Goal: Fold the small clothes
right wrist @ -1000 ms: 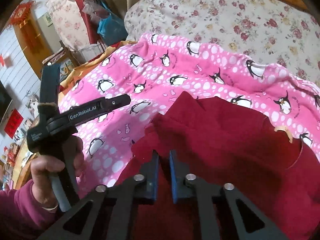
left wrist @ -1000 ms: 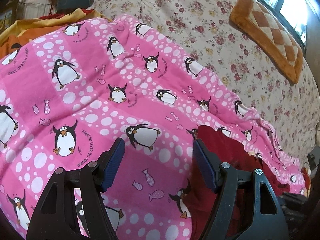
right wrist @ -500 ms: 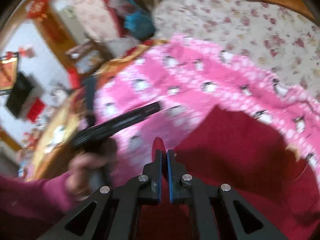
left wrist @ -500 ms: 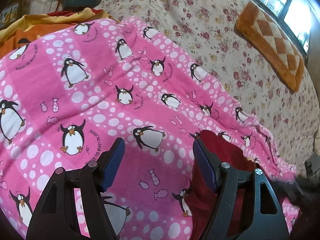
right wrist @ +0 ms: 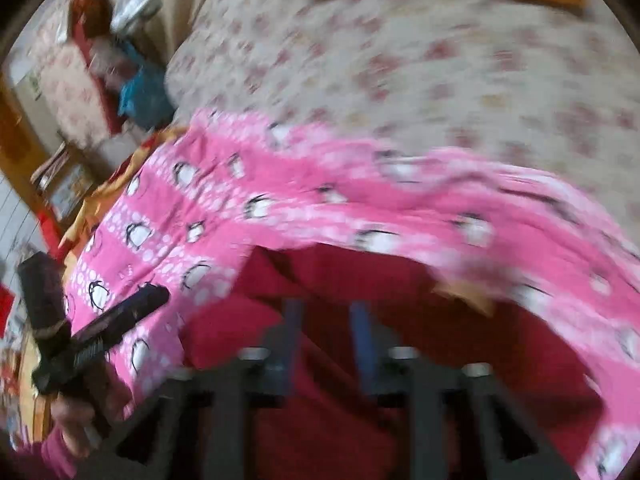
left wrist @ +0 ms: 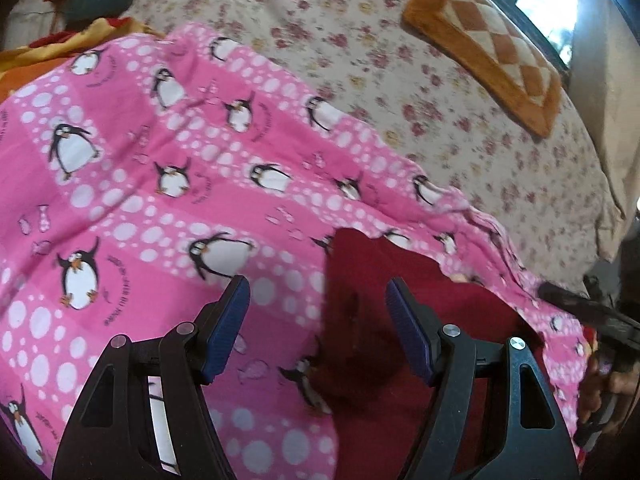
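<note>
Red garment (left wrist: 400, 320) lies on the pink penguin blanket (left wrist: 160, 200), partly folded over itself. My left gripper (left wrist: 318, 312) hangs tilted down over its left edge, jaws wide, nothing in them. My right gripper (right wrist: 326, 328) is angled down over the red cloth, jaws opening, nothing pinched. A second ago it was clamped shut on a fold; now it's let go, view's blurry.

A: My left-wrist view looks steeply down along my fingers (left wrist: 236, 312), close over the pink penguin blanket (left wrist: 132, 184).

B: And the right?

A: Likewise downward, nearer the red garment (right wrist: 332, 432), blurred. Both share the blanket, the garment and the floral bedspread (left wrist: 360, 44).
</note>
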Demonstrator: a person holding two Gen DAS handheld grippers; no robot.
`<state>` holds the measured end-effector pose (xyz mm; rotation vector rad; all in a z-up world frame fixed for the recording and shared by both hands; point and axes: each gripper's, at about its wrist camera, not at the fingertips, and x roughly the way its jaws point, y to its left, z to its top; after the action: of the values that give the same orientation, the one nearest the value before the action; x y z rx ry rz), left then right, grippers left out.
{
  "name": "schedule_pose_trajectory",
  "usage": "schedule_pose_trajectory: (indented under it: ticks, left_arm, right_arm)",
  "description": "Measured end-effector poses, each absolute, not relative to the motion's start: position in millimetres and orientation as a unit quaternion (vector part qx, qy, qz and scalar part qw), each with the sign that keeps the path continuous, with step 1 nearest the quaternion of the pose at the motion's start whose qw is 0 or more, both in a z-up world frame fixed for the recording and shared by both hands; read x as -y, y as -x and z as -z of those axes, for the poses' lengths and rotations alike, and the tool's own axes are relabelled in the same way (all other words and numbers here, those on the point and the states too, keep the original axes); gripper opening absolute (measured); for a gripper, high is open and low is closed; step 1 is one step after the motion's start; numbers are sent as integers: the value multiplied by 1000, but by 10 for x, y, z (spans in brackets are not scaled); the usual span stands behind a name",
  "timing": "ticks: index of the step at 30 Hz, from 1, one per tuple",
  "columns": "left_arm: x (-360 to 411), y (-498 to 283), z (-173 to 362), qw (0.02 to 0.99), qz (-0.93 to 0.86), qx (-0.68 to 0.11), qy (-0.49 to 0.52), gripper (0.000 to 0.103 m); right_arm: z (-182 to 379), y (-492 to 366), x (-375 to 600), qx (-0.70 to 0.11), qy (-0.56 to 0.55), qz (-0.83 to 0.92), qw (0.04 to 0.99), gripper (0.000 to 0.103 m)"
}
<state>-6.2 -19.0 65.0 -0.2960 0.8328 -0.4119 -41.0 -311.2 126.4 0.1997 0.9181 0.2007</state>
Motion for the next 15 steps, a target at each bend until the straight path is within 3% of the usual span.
schedule_pose_trajectory:
  ticks: [1, 2, 8, 12, 15]
  left_arm:
    - [218, 75, -646, 883, 201, -402, 135, 71]
    - [259, 84, -633, 882, 203, -405, 127, 71]
    - [425, 99, -499, 880, 201, -417, 103, 71]
    - [454, 64, -444, 881, 195, -419, 99, 71]
    - [512, 2, -397, 880, 192, -423, 96, 71]
  right_arm:
    - [-1337, 622, 3296, -424, -106, -78, 896, 59]
    - [-1374, 797, 3480, -409, -118, -62, 903, 62]
    - [-1125, 1345, 3901, -447, -138, -40, 883, 55]
    - [-772, 1178, 3774, -490, -97, -20, 866, 52]
    - [-624, 878, 3961, -463, -106, 40, 879, 52]
